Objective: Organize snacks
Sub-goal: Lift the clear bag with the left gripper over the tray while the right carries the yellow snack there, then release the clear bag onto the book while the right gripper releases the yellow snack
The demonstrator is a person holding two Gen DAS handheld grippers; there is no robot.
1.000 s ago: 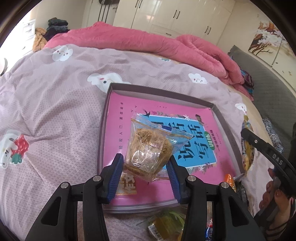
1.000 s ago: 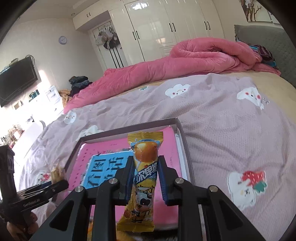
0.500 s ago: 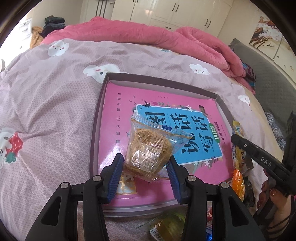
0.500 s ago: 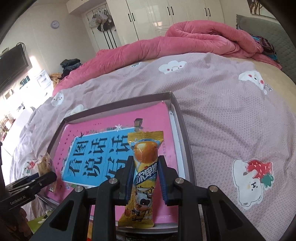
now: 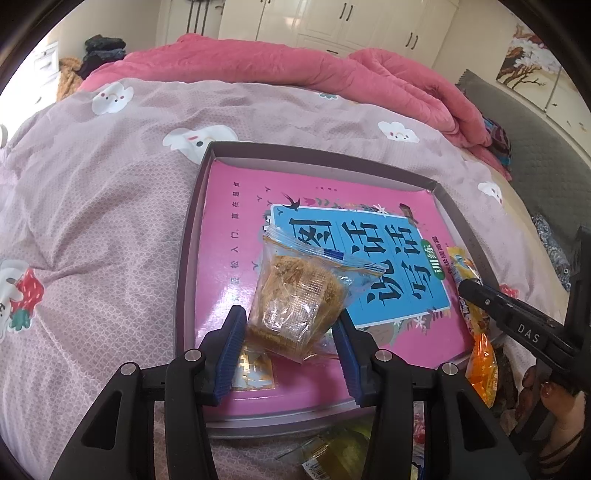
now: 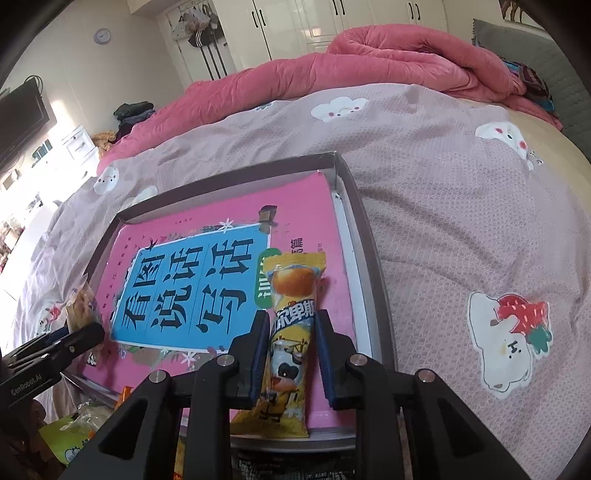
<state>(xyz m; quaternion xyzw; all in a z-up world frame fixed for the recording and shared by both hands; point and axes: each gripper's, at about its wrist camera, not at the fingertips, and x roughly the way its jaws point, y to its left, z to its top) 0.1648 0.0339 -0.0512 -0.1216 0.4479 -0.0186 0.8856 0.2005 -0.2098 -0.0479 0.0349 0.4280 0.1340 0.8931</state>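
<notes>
Crinkly plastic is clamped in both grippers: the clear pastry bag [image 5: 301, 295] by the left gripper [image 5: 291, 350], the yellow snack stick [image 6: 291, 332] by the right gripper [image 6: 291, 354], above the tray [image 5: 184, 266]; slippage from such slick wrappers could be risked

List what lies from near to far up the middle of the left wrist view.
left gripper → clear snack bag clamped in it → pink book → far wall of the grey tray → mauve bedsheet → pink quilt → white wardrobe.
</notes>
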